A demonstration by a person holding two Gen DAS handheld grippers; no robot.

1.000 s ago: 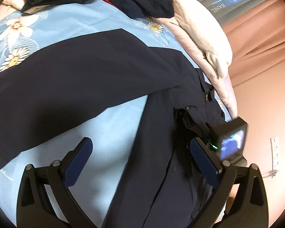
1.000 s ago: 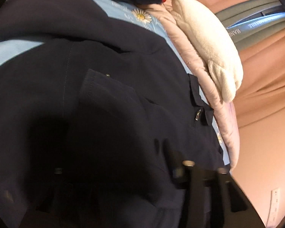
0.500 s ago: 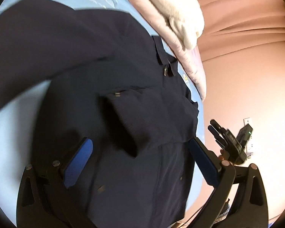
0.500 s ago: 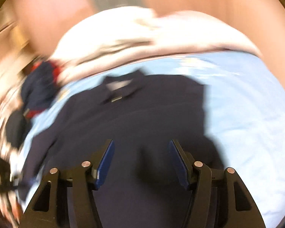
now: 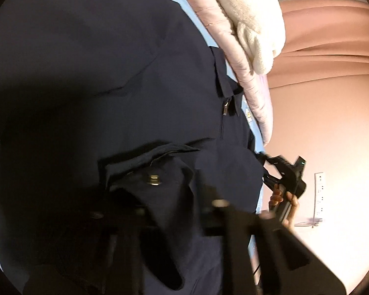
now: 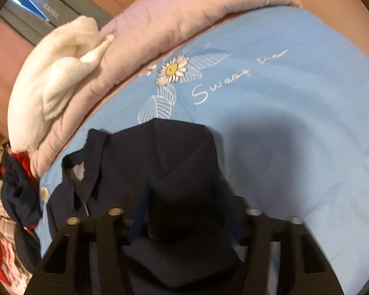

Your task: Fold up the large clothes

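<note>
I am looking down at a bed (image 6: pixel 307 123) with a light blue sheet printed with daisies. A dark navy jacket (image 5: pixel 110 86) lies spread across it, filling most of my left camera's view. Its collar and zip pull sit near the bed's far edge, beside a pink quilt (image 5: pixel 253 78) with a cream towel (image 5: pixel 253 19) piled on top.

My left gripper (image 5: pixel 174 211) is blurred and half buried in dark cloth. A fold of the jacket with a brass snap sits right at its fingers, and the jaws have come together on that fold.

My right gripper (image 6: pixel 187 211) has its jaws closed on a bunched, peaked fold of the same jacket, which stands up between the fingers. In the left camera I can see the right gripper at the jacket's edge by the side of the bed, with a hand (image 5: pixel 283 201) wrapped around its handle.

A heap of red, navy and checked clothes (image 6: pixel 14 196) lies at the far left of the right view.
</note>
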